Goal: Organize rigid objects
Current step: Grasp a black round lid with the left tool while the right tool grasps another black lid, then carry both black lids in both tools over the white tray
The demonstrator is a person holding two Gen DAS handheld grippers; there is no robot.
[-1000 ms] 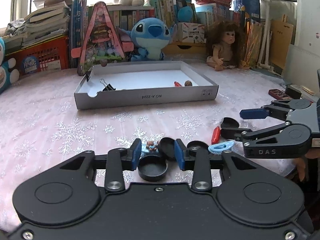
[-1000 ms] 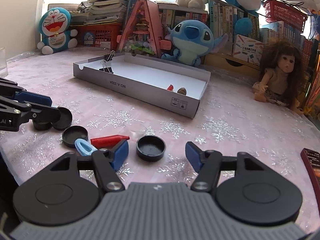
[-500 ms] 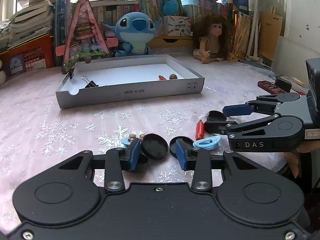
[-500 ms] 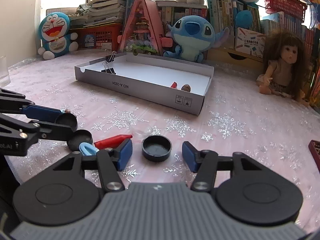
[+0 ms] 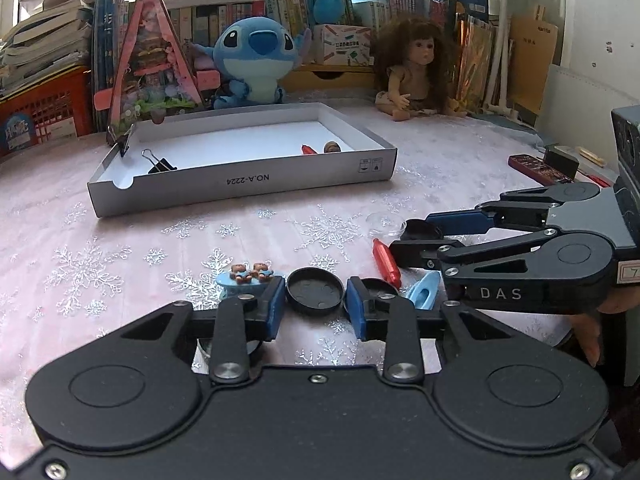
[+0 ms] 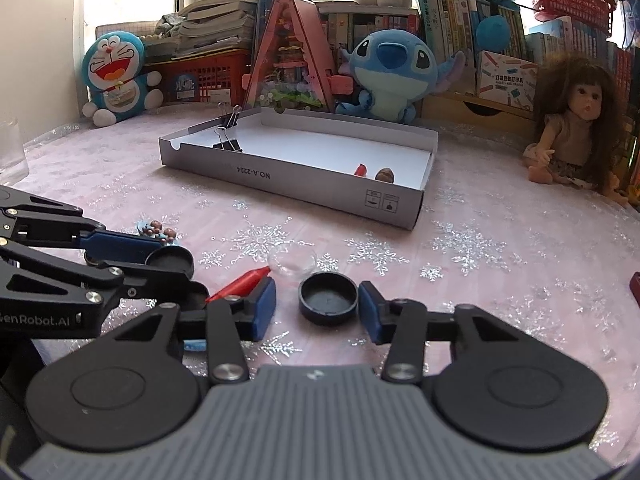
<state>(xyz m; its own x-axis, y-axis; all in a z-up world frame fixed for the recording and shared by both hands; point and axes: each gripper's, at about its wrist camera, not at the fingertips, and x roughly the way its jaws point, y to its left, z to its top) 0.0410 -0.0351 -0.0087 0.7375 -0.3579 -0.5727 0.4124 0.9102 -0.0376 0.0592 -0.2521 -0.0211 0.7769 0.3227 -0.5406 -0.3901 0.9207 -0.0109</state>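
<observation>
Now left claw (image 5: 316, 308) closely brackets a black cap (image 5: 316, 291); right claw (image 6: 317, 310) gapes around another cap (image 6: 328, 298).

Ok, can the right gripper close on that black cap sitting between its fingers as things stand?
Probably yes. The right gripper is open, and the black cap sits between its fingers on the tablecloth, close against the right pad. Nothing lies between pads and cap; the red crayon stays outside the left finger.

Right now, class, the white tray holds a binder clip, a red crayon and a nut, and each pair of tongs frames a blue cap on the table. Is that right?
Not quite: the caps are black, not blue. The left tongs frame a black cap in the left wrist view, and the right tongs frame another black cap. The tray contents are as stated.
</observation>
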